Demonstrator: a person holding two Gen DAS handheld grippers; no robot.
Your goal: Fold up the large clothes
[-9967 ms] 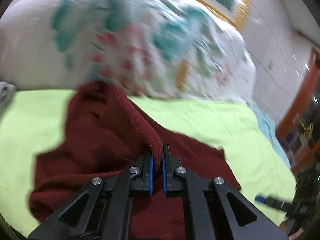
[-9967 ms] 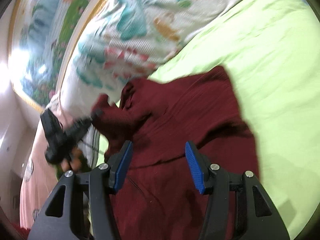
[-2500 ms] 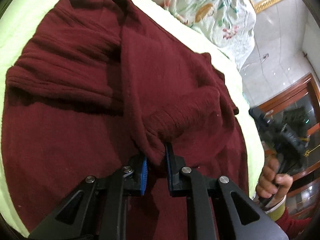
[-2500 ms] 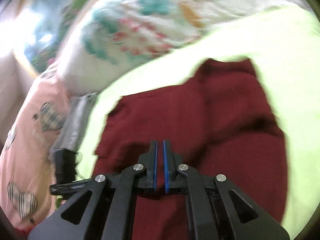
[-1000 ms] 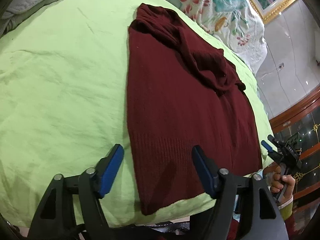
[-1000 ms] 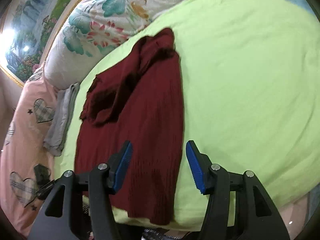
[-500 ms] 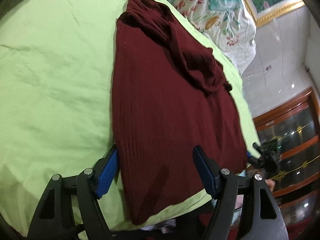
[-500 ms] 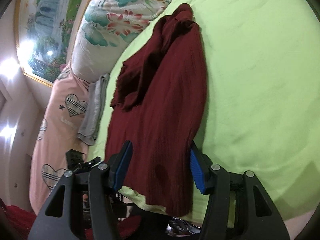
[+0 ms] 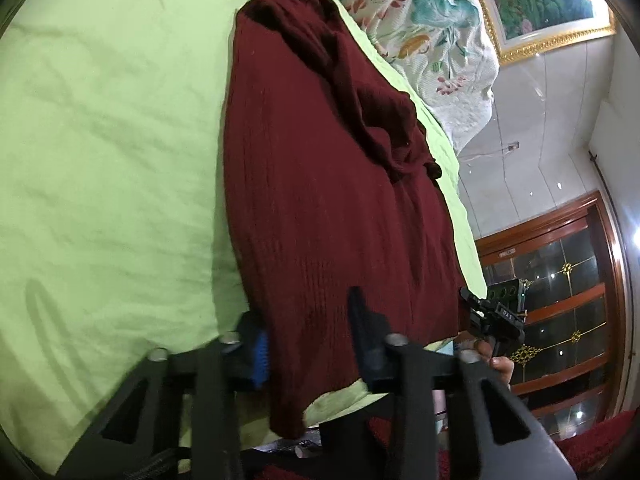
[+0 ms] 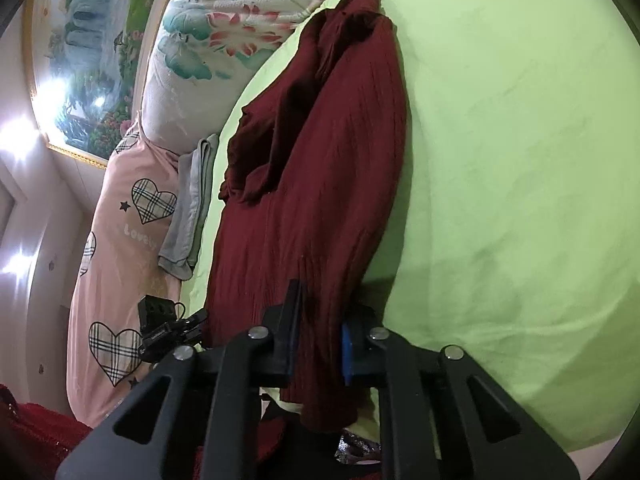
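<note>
A dark red knit sweater (image 9: 320, 184) lies lengthwise on the green bedsheet (image 9: 100, 160), its sleeves bunched across the far half. Its near hem hangs over the bed's front edge. My left gripper (image 9: 308, 332) straddles the hem's left corner, jaws partly closed with cloth between them. My right gripper (image 10: 320, 320) straddles the hem's right corner of the sweater (image 10: 320, 160) the same way, jaws narrowed around the fabric. The right gripper also shows in the left wrist view (image 9: 492, 312), the left one in the right wrist view (image 10: 164, 324).
A floral pillow (image 9: 420, 20) lies at the head of the bed. A pink quilt with plaid hearts (image 10: 120, 240) and a folded grey cloth (image 10: 188, 208) lie along the left side. A wooden cabinet (image 9: 568, 300) stands to the right.
Both grippers have moved forward onto the sweater's near hem corners and their jaws have narrowed around the cloth.
</note>
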